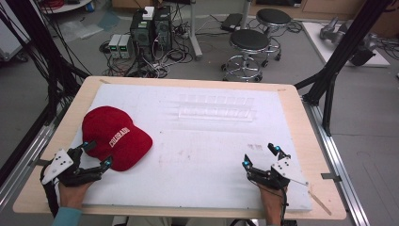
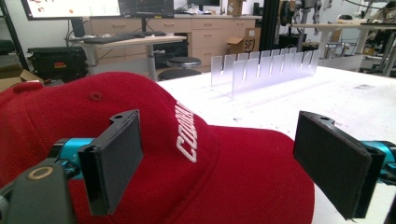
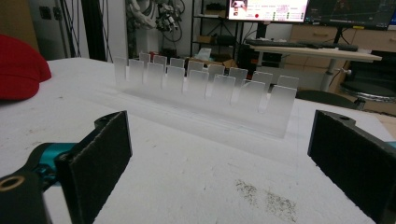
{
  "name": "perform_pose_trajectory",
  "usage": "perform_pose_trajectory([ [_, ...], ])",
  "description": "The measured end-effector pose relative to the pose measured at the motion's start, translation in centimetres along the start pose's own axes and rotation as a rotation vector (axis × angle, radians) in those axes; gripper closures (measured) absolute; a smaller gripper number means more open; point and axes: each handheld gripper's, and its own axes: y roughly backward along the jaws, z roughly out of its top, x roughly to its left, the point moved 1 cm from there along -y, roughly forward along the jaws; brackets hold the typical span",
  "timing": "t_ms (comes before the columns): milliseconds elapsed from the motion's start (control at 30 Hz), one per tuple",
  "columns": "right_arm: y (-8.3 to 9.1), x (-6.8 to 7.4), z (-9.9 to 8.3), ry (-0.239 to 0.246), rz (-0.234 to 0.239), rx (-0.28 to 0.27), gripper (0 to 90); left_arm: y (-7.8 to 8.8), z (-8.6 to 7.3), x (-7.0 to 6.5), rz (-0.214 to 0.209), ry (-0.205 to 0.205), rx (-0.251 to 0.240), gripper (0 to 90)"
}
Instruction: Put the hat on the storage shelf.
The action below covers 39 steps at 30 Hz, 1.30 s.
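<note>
A red cap (image 1: 115, 135) with white lettering lies on the left of the white table sheet (image 1: 197, 155). My left gripper (image 1: 96, 154) stands open at the cap's near edge, one jaw on each side of the brim. In the left gripper view the red cap (image 2: 187, 154) spreads between the two black pads (image 2: 116, 156), which do not press on it. My right gripper (image 1: 259, 155) rests open at the near right of the sheet, with nothing between its jaws. A clear slotted acrylic rack (image 1: 217, 108) stands at the far middle; the rack (image 3: 205, 88) appears ahead in the right gripper view.
The wooden table edge (image 1: 301, 108) frames the sheet. Black frame posts (image 1: 339, 56) rise at the right and left. Beyond the far edge are two stools (image 1: 249, 44) and computer boxes (image 1: 150, 28) with cables. A dark smudge (image 3: 266, 196) marks the sheet near my right gripper.
</note>
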Motion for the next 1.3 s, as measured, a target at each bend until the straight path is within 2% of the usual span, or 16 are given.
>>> perform_pose_trajectory([
  [100,0.0,0.0,0.0,0.015,-0.002,-0.007,5.1,0.0,0.0,0.1,0.0,0.007,-0.001,16.3],
  [167,0.0,-0.1,0.0,0.002,0.004,0.002,5.0,0.0,0.0,0.1,-0.001,0.009,0.004,16.2],
  [400,0.0,0.0,0.0,0.002,0.002,-0.002,5.0,0.0,0.0,0.0,0.006,-0.006,-0.002,16.1],
  [500,0.0,-0.1,0.0,0.01,0.002,-0.01,5.0,0.0,0.0,0.0,0.007,0.005,-0.004,16.1],
  [667,0.0,-0.1,0.0,0.005,0.005,-0.006,5.0,-0.2,0.1,0.1,0.009,0.012,0.02,16.1],
  [767,0.0,0.0,0.0,0.004,0.002,-0.002,5.0,-0.2,0.1,0.1,0.013,0.013,0.019,16.0],
  [967,-0.1,0.0,0.0,0.003,0.002,0.002,5.1,-0.3,0.4,0.5,-0.018,0.051,0.029,14.1],
  [1100,-0.1,-0.1,0.0,0.006,0.004,0.001,5.1,-0.6,1.3,0.5,-0.039,0.041,0.011,13.9],
  [1300,-0.1,0.0,0.0,0.006,0.005,0.005,5.0,-0.6,2.6,1.0,-0.06,0.033,0.015,13.2],
])
